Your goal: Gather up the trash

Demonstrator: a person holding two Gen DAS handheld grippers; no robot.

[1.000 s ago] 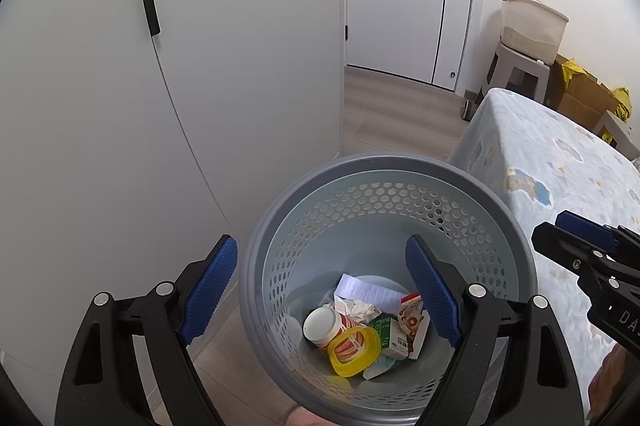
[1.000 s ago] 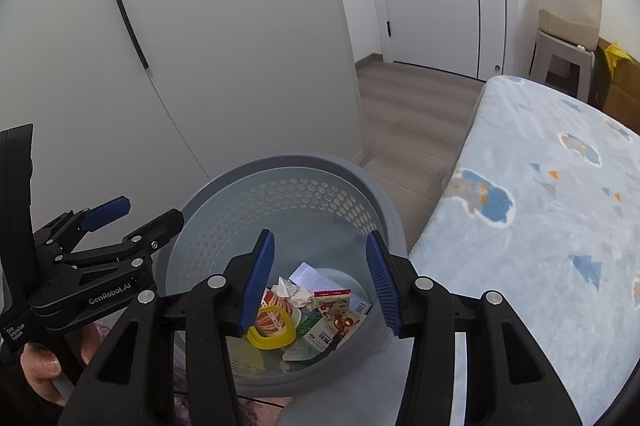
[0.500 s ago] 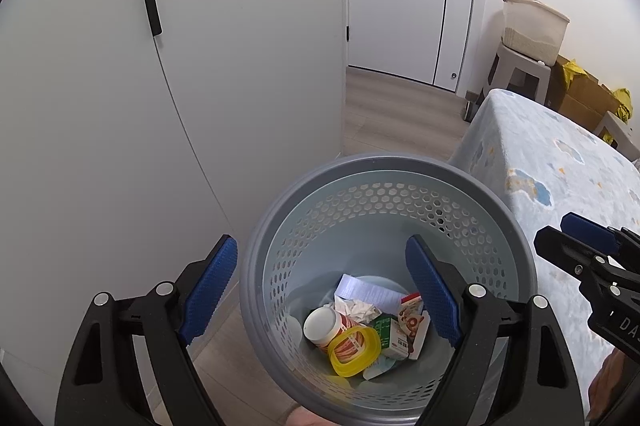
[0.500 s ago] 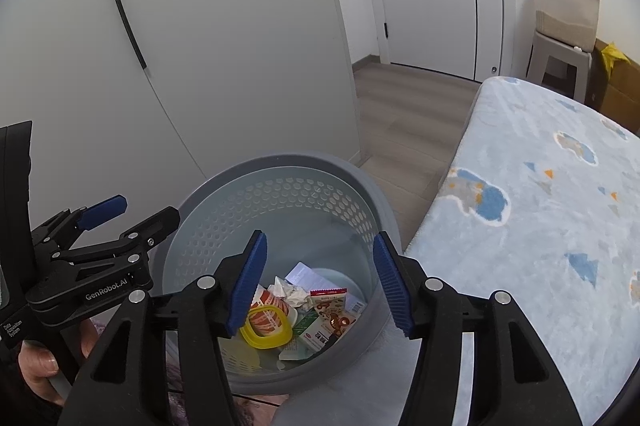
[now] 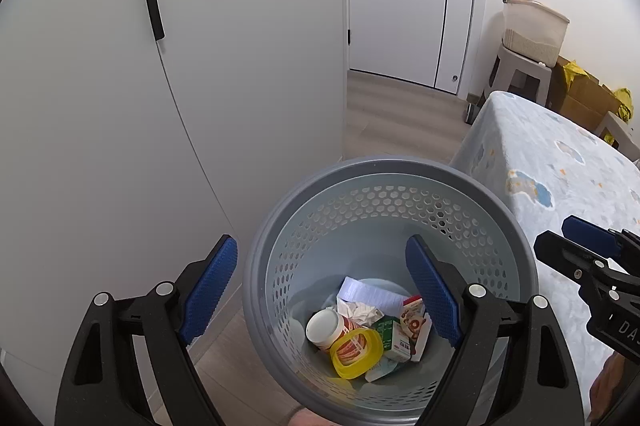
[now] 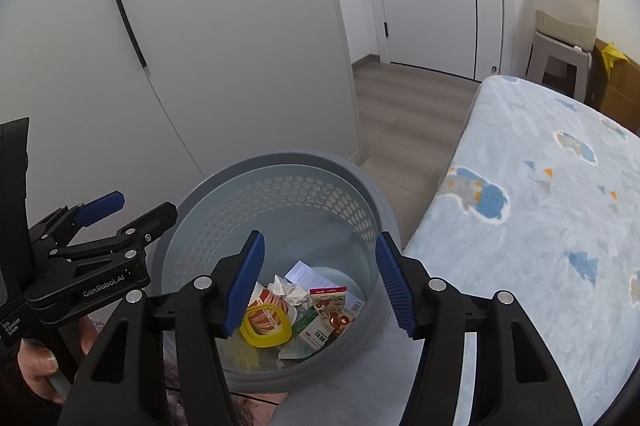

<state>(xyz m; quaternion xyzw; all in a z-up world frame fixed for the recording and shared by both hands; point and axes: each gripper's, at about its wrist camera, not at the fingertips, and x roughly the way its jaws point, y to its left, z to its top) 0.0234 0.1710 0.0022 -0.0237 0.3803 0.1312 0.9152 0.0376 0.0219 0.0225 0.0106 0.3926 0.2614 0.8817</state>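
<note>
White wardrobe (image 5: 240, 86) behind basket (image 5: 516, 250). Trash (image 6: 304, 310) lies on the basket floor. Right gripper (image 6: 320, 282) opening, empty (nothing pinched); left gripper (image 5: 320, 290) wide, empty. Release above centre.

Both black plastic grippers, left gripper (image 5: 320, 286) and right gripper (image 6: 320, 280), carry ribbed blue fingers (image 6: 245, 282), silver screws and white "GenRobot.AI" lettering (image 6: 103, 281).

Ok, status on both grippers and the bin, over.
Left gripper open, empty. Right gripper opening, nothing between the jaws. Trash lies in the grey bin: yellow ring, crumpled paper, snack packets. Nothing blocking.
</note>
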